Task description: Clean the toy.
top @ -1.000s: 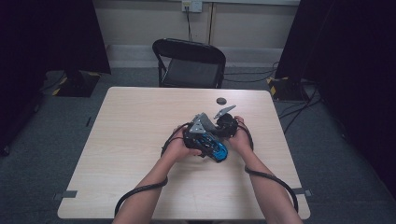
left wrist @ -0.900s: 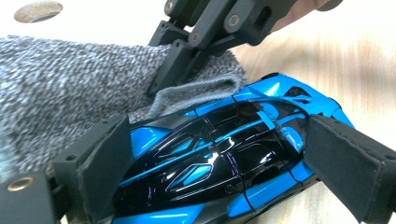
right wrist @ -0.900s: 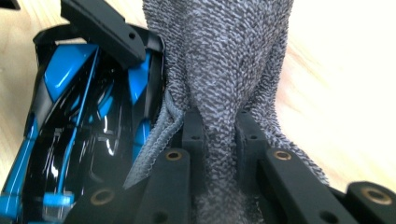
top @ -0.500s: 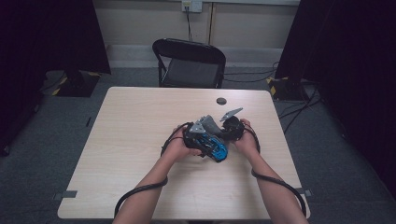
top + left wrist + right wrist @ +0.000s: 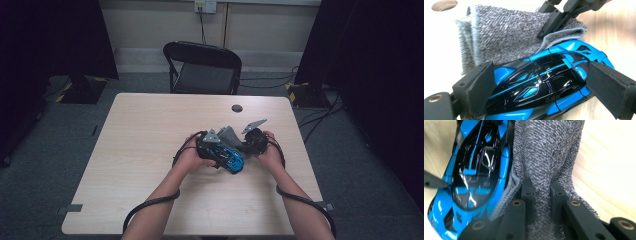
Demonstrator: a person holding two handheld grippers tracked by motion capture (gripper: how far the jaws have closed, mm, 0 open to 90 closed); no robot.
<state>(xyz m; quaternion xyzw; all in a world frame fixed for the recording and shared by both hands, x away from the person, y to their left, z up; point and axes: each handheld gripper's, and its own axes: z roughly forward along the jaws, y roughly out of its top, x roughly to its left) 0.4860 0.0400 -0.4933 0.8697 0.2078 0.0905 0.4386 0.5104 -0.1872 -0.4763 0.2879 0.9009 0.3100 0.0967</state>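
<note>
Surface: rectangular table (image 5: 140, 150), light wood-grain top, rounded corners, filling the centre of the high view. It stands on grey carpet.

On the top:
- Small dark round disc (image 5: 237, 108), near the far edge, upper centre-right of the frame, well apart from the other items.
- Blue and black toy car (image 5: 227, 156), right of centre, resting on the wood; glossy body, nose pointing toward the lower right of the high view.
- Grey knitted cloth (image 5: 231, 134), just above the car in the frame, touching its side; part of it lies flat on the wood, part is bunched up.
</note>
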